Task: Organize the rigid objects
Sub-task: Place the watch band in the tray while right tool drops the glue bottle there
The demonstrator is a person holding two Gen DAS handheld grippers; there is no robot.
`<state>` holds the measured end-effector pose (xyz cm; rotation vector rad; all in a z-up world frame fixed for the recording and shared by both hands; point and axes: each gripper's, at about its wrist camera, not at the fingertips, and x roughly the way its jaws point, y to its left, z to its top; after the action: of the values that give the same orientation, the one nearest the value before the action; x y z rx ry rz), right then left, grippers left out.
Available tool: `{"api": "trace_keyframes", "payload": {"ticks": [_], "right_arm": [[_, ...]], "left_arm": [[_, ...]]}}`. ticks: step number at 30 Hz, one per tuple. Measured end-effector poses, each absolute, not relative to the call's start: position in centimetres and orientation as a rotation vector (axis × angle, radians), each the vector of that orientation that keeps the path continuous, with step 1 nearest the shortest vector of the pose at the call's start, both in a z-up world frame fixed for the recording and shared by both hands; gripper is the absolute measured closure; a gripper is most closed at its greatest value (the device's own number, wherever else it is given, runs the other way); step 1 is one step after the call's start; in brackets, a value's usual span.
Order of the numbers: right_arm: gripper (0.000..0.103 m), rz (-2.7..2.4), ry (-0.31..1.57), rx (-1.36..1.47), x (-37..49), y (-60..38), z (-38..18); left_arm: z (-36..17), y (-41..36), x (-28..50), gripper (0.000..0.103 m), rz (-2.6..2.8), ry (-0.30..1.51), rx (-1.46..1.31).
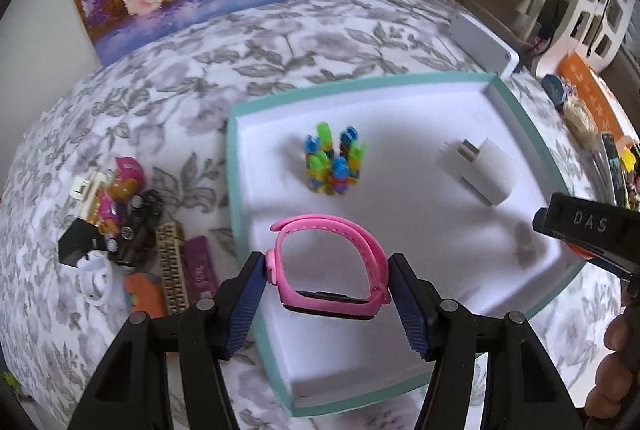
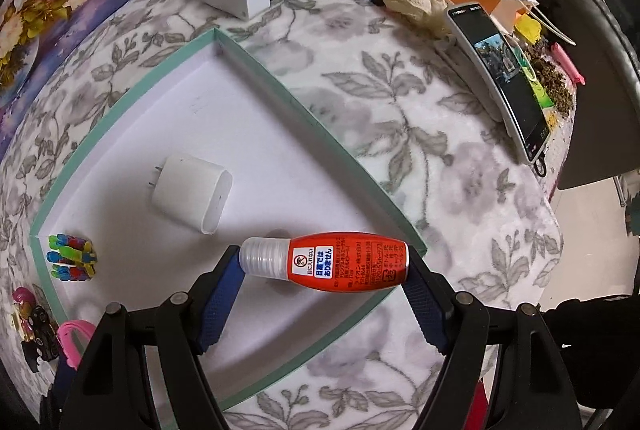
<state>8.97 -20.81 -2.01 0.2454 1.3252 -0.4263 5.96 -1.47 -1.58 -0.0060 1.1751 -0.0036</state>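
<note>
Pink watch band point(image 1: 332, 262) sits pinched in the left gripper point(image 1: 328, 280) over the teal-rimmed tray point(image 1: 236, 165), the right gripper point(image 2: 324, 270) clamps an orange bottle point(image 2: 344, 264) endwise, so honestly either could squirt loose and knock the white charger point(image 2: 192, 195).
</note>
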Motion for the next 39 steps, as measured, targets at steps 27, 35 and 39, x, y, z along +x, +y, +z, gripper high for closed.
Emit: {"api": "trace_keyframes", "payload": {"ticks": [27,35,39], "right_arm": [[0.023,-0.385,1.251,0.232,9.2,-20.1,0.8],[0.023,-0.375,1.197,0.207,8.9,-19.0,2.6],[0.023,-0.333,1.198,0.179,8.7,-17.3,2.6]], "left_arm": [[-1.0,-0.4,6.0,0.0,0.022,1.172,-0.066],[1.3,4.9,5.9,0.0,0.153,1.122,-0.194],[2.4,8.9,5.3,0.0,0.26,1.099,-0.266]]}}
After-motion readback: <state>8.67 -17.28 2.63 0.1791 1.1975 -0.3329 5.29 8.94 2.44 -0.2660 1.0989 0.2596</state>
